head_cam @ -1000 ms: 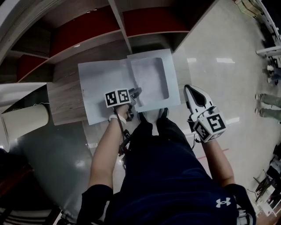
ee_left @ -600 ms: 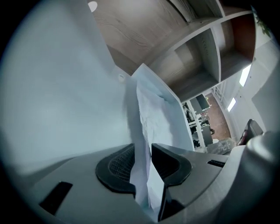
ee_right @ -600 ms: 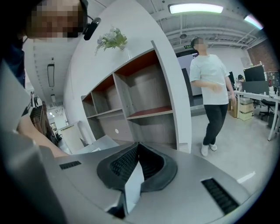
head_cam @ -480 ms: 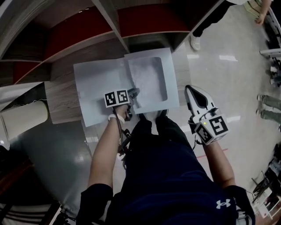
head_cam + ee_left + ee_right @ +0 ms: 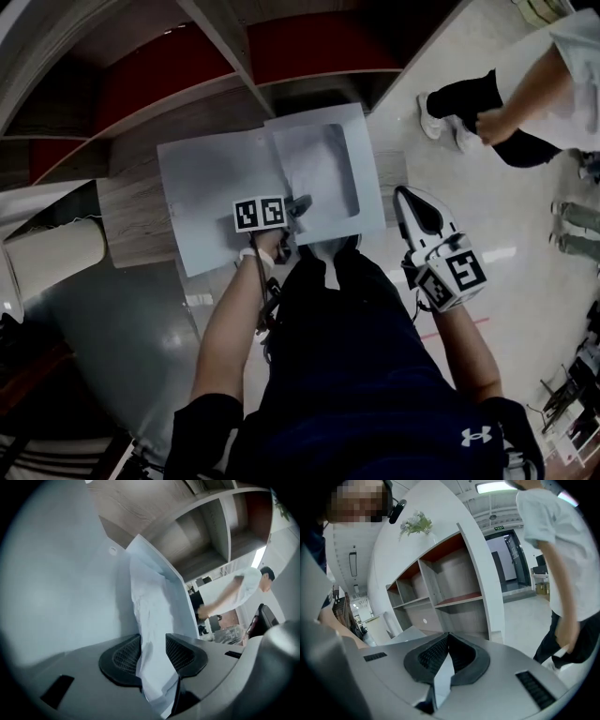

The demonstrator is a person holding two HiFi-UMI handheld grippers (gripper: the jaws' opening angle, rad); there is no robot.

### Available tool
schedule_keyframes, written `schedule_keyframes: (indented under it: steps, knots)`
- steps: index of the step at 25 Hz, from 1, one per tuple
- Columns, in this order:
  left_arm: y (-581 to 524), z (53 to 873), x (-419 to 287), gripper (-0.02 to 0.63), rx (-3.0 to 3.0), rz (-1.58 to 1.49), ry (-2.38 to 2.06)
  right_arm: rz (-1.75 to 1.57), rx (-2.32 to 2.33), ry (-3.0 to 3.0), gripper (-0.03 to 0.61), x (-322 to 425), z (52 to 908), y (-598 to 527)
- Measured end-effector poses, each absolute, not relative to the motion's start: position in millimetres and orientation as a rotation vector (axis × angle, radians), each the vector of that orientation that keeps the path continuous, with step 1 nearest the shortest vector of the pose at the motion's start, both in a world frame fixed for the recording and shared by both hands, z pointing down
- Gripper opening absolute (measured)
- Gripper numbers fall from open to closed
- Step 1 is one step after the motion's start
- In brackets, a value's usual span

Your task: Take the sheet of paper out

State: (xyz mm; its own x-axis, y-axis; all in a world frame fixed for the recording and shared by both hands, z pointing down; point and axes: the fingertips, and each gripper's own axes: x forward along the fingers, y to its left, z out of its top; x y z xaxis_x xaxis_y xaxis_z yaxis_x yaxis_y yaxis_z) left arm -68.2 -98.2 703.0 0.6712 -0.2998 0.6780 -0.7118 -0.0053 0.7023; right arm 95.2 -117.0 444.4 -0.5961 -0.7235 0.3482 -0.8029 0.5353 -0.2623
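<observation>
L gripper (image 5: 298, 203) sits over the near edge of the wooden top (image 5: 131, 220), at the fold of the open folder (image 5: 206, 187), pointing down & away from me. Jaws are apart w/ the sheet of paper (image 5: 147, 611) running up between them. They've just been opening, so no clamp on it: the sheet is loose in the gap. Can't tell if it touches the left pad (image 5: 119, 656).

The sheet is inside the folder, crinkled, standing between the folder's flat left half & its raised right flap (image 5: 368, 159), which has a rectangular window in it. The sheet's near end reaches down past my pads.

The folder covers most of the top, leaving bare wood at the left end. Its near edge hangs a bit over the top's near edge.

R gripper (image 5: 448, 639) is clenched, tips together, nothing in it. It's off the right end of the top, over the floor (image 5: 450, 169), beside my right leg (image 5: 375, 309) & well apart from the folder.

Beyond the top's far edge is a shelf unit (image 5: 187, 66) w/ red back panels. A passer-by (image 5: 506, 94) in a white top is on the floor at far right.
</observation>
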Motion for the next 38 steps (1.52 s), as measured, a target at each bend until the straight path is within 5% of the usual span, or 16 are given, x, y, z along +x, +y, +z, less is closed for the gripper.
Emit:
schedule_keyframes:
  steps: [21, 31, 38]
  knots:
    - [-104.7, 691.3, -41.7, 0.149, 1.745, 0.518, -0.853, 0.695, 1.324, -2.543, 0.012, 100.8, 456.8, -117.1]
    - [-97.1, 703.3, -46.9, 0.204, 1.608, 0.507, -0.85, 0.698, 1.302, -2.548, 0.012, 89.6, 455.0, -117.3]
    - [-90.2, 714.0, -46.1, 0.044, 1.532, 0.439, -0.752, 0.718, 1.315, -2.539, 0.012, 88.2, 459.4, -116.8]
